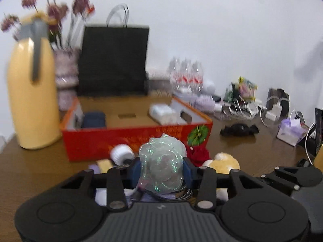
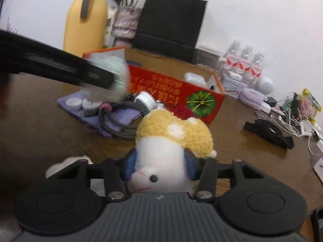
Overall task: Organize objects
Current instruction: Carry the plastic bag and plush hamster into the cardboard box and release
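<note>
My left gripper point(image 1: 161, 173) is shut on a pale green glittery mesh ball point(image 1: 163, 159), its blue pads pressing both sides. Just beyond stands an open red box point(image 1: 131, 139) holding a navy roll point(image 1: 93, 119) and a white pack point(image 1: 163, 113). My right gripper point(image 2: 160, 166) is shut on a white and yellow plush toy point(image 2: 161, 141) just above the brown table point(image 2: 40, 121). In the right wrist view the left gripper's arm point(image 2: 60, 68) reaches in from the left with the blurred mesh ball point(image 2: 115, 74). Below it lie a purple cloth point(image 2: 125, 115), a braided cable point(image 2: 113, 129) and a light bulb point(image 2: 145, 100).
A tall yellow thermos point(image 1: 30, 100), a flower vase point(image 1: 66, 68) and a black paper bag point(image 1: 113, 60) stand behind the box. Water bottles point(image 1: 185, 74), chargers with cables point(image 1: 242, 104), a black pouch point(image 1: 239, 130) and a small purple bag point(image 1: 290, 131) crowd the right side.
</note>
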A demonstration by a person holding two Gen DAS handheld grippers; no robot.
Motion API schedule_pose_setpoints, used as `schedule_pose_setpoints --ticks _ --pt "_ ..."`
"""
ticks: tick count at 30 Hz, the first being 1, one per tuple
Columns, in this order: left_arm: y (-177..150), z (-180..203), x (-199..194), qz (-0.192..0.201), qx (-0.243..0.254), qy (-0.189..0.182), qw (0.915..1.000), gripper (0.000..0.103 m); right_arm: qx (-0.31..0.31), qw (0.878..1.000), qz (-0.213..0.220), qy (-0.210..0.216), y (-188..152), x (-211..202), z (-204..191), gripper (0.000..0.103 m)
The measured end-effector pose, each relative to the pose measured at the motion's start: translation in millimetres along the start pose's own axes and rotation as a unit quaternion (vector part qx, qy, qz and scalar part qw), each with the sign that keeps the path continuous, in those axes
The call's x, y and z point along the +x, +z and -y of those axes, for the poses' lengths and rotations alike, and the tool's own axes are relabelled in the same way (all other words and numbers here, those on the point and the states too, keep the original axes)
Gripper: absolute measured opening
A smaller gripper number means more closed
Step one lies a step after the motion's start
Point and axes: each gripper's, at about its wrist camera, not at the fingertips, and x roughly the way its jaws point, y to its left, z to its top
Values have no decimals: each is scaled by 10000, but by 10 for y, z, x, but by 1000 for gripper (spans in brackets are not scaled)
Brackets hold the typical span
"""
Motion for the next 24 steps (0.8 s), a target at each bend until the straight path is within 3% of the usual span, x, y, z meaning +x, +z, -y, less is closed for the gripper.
schedule_pose_setpoints --ticks 2,4,7,9,11,12,13,16,18,21,24 --pt "5 -23 -249 118 47 213 9997 43 239 9993 187 230 62 -212 56 47" --pt "-50 -94 -436 90 -49 399 9992 45 672 9931 435 854 151 -495 136 47" --pt "-185 -226 -531 -285 -257 721 9967 46 1471 9531 510 2595 180 -690 253 48" --pt "-279 -293 -554 -477 -307 882 9945 47 1897 9283 339 3180 114 -613 291 49" --pt "-355 -319 -556 -654 -255 1046 9920 48 2644 9080 52 3249 -10 -418 453 50" --pt "-390 -308 -550 -697 -197 1131 9909 48 3094 8996 -28 3083 -91 -324 586 61" --pt "-420 -311 -536 -726 -152 1154 9906 49 3423 8961 -82 2824 -164 -271 696 64" --pt "-472 -284 -535 -774 -74 1082 9911 56 3614 9192 -139 1557 -300 -270 905 64" --pt "-486 -262 -524 -784 -46 1033 9915 59 3047 9460 -14 1105 -269 -412 815 68" --pt "-475 -227 -495 -813 -50 981 9918 73 1885 9729 167 1328 -161 -619 460 85" --pt "-501 -242 -502 -844 -123 925 9921 73 872 9805 144 1756 -140 -739 48 85"
